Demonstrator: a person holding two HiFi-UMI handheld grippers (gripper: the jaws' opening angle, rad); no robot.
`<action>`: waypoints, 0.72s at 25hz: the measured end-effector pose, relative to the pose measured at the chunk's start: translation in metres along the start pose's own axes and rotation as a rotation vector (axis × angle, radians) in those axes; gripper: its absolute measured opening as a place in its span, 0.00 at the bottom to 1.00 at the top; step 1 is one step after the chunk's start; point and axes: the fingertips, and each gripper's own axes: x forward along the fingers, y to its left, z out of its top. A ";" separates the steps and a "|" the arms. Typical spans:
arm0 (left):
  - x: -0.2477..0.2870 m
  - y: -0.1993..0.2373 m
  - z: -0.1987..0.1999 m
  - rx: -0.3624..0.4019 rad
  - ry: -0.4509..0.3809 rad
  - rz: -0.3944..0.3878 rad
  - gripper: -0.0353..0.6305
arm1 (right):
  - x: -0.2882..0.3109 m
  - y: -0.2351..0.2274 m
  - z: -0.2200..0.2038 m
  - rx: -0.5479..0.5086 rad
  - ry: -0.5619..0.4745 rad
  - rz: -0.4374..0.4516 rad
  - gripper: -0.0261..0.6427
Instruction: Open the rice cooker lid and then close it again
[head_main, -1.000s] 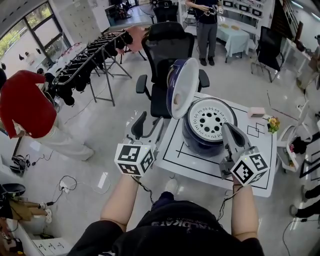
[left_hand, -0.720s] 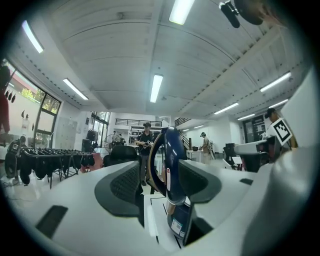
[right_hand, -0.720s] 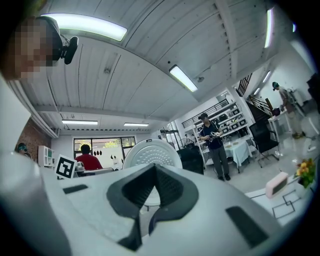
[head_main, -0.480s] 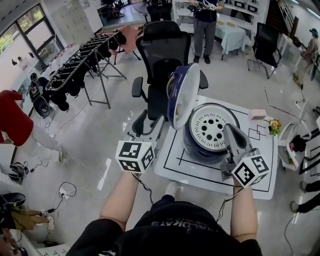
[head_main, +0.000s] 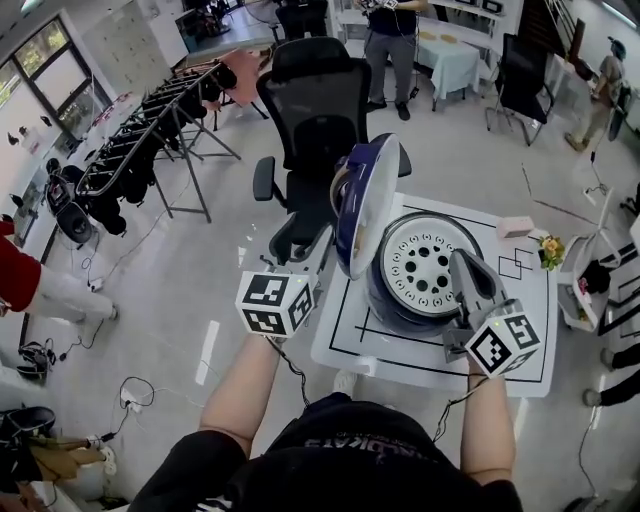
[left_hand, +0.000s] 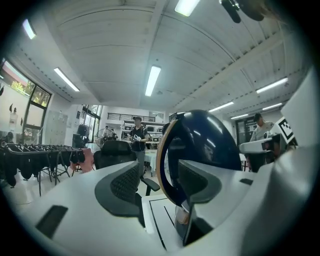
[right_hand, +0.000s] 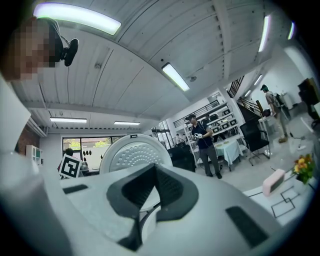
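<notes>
My left claw (head_main: 303, 243), jaws wide and empty, has slid in to just beside the raised lid (head_main: 368, 200), still upright over the rice cooker (head_main: 425, 262). My right claw (head_main: 470, 275), pinched shut on nothing, sits at the cooker's front. Opening looks done; closing comes next.

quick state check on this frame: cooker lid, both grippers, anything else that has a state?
Rice cooker lid: open, standing upright.
Rice cooker: uncovered, on the table.
Left gripper: open, gripping nothing, beside the lid.
Right gripper: shut, empty, at the cooker's near side.
Office chair: unoccupied.
</notes>
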 end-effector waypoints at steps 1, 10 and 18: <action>0.005 0.001 0.000 0.000 0.002 -0.008 0.42 | 0.002 -0.002 0.000 0.000 0.000 -0.007 0.04; 0.049 0.008 -0.004 0.011 0.011 -0.086 0.42 | 0.019 -0.021 -0.001 -0.008 -0.008 -0.079 0.04; 0.084 0.002 -0.004 0.030 0.017 -0.170 0.42 | 0.033 -0.026 0.002 -0.011 -0.032 -0.127 0.04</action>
